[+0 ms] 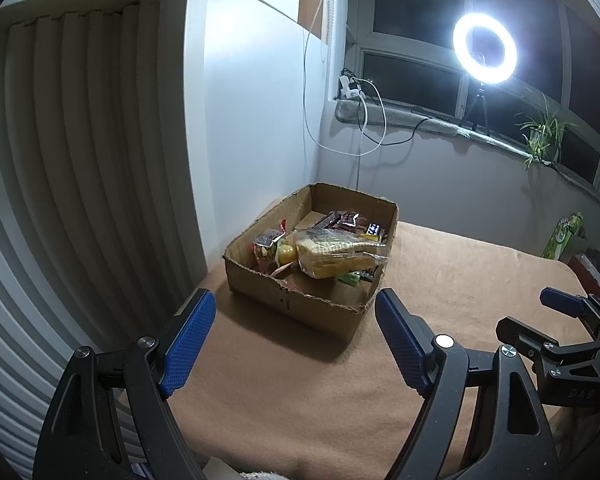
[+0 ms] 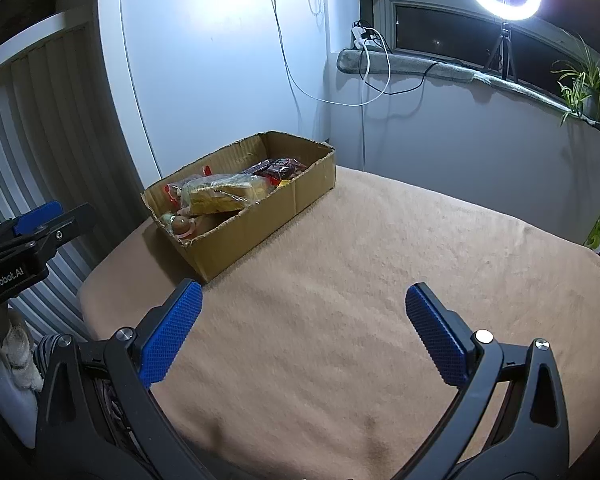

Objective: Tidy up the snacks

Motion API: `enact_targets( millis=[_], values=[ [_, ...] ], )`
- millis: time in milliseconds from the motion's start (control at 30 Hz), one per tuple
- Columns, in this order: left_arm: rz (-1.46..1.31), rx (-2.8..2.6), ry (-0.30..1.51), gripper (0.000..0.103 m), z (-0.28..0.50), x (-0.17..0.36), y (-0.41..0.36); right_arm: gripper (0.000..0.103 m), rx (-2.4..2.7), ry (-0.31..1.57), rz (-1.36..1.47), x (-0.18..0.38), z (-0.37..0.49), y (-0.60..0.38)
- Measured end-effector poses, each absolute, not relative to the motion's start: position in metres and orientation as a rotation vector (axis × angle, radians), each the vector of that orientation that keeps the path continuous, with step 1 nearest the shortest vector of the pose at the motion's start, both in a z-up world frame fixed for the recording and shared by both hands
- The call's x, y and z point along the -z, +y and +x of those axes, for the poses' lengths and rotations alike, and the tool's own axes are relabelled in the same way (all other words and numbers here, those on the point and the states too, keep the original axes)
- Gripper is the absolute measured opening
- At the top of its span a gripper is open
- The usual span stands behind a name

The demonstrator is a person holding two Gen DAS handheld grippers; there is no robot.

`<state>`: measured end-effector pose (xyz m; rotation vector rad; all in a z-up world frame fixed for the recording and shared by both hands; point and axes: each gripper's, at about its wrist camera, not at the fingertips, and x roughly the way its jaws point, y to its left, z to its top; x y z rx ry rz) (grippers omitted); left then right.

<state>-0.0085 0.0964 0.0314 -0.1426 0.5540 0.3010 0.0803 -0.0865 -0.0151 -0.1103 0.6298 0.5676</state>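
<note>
A: Left gripper (image 1: 295, 308) hovers, jaws spread wide, empty, just short of the cardboard box (image 1: 300, 304) of snacks (image 1: 332, 254) at the counter's (image 1: 460, 280) far-left corner.

B: Right gripper (image 2: 303, 304), jaws wide too, nothing held, above bare blanket.

My left wrist view looks forward and down along its fingers (image 1: 188, 340) at the cardboard box (image 1: 300, 304), fairly near; my right wrist view sits further right, facing the same box (image 2: 260, 220) from farther off; both share the table (image 1: 460, 280), ring light (image 1: 485, 49) and window sill.
</note>
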Motion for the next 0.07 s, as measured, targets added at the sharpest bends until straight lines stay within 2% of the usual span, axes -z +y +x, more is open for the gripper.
enact_targets(
  millis=[67],
  values=[
    [-0.139,-0.301,0.553,0.082,-0.0083,-0.0311,0.0959,0.103,-0.562,0.628,-0.107,0.0153,0.0803,-0.0875]
  ],
)
